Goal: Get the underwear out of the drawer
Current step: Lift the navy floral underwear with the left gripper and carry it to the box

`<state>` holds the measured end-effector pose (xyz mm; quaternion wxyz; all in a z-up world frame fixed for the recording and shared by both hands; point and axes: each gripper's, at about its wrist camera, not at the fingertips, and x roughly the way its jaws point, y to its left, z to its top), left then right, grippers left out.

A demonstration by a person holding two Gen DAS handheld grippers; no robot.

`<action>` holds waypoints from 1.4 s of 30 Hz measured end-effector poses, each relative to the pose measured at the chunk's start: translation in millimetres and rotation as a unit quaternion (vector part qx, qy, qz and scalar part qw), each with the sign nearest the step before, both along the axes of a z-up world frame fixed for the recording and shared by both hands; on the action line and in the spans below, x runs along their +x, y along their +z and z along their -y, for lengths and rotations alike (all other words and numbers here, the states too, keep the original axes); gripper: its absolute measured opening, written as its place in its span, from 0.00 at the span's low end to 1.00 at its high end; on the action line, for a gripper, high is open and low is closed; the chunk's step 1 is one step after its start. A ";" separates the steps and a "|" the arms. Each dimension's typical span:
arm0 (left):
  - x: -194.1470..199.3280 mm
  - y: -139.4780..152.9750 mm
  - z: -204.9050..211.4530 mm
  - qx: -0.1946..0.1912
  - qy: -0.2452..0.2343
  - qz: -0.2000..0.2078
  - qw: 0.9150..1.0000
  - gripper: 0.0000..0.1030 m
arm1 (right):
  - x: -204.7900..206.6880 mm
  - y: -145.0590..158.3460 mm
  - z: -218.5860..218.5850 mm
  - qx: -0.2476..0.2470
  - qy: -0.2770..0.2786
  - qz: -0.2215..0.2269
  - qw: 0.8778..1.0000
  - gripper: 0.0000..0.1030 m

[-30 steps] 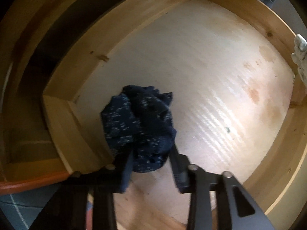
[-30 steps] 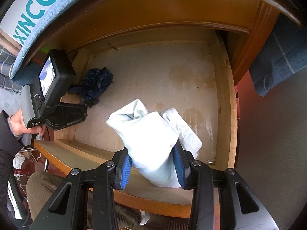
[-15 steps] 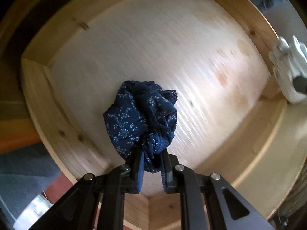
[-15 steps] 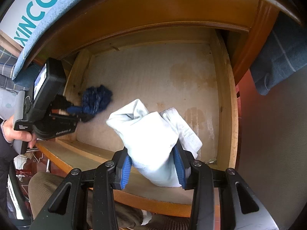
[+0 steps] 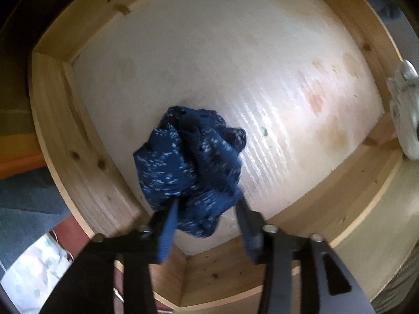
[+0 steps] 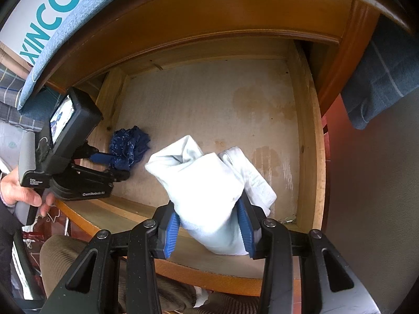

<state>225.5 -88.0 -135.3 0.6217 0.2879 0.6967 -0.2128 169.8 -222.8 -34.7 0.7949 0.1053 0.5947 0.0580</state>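
A crumpled navy underwear (image 5: pixel 188 164) with pale specks lies near the front left corner of the open wooden drawer (image 5: pixel 78 162). My left gripper (image 5: pixel 207 204) points straight down over it. Its jaws are opening, with the lower part of the bundle between them and the blue pads spread apart. The right wrist view shows that navy underwear (image 6: pixel 128 149) on the drawer floor at the left gripper (image 6: pixel 115 166). My right gripper (image 6: pixel 209 209) is shut on a white underwear (image 6: pixel 207 191) above the drawer's front edge. The white underwear (image 5: pixel 404 110) also shows at the right edge of the left wrist view.
The drawer (image 6: pixel 306 130) has a stained pale floor and a small metal bit (image 6: pixel 286 219) in its front right corner. A person's hand (image 6: pixel 21 191) holds the left gripper, with a corduroy-clad leg (image 6: pixel 65 256) below. Blue lettered fabric (image 6: pixel 52 7) overhangs the cabinet top; dark plaid cloth (image 6: pixel 379 78) hangs at right.
The left gripper's jaws closed tight on the navy underwear, then spread wide again, while the gripper turned over the drawer's corner. The right gripper and white underwear have not moved.
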 end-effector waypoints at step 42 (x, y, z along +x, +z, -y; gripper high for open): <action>-67.6 103.0 -53.9 -0.111 0.104 0.174 0.973 0.14 | 1.9 -4.1 -14.1 -0.028 0.014 -0.005 1.000 0.36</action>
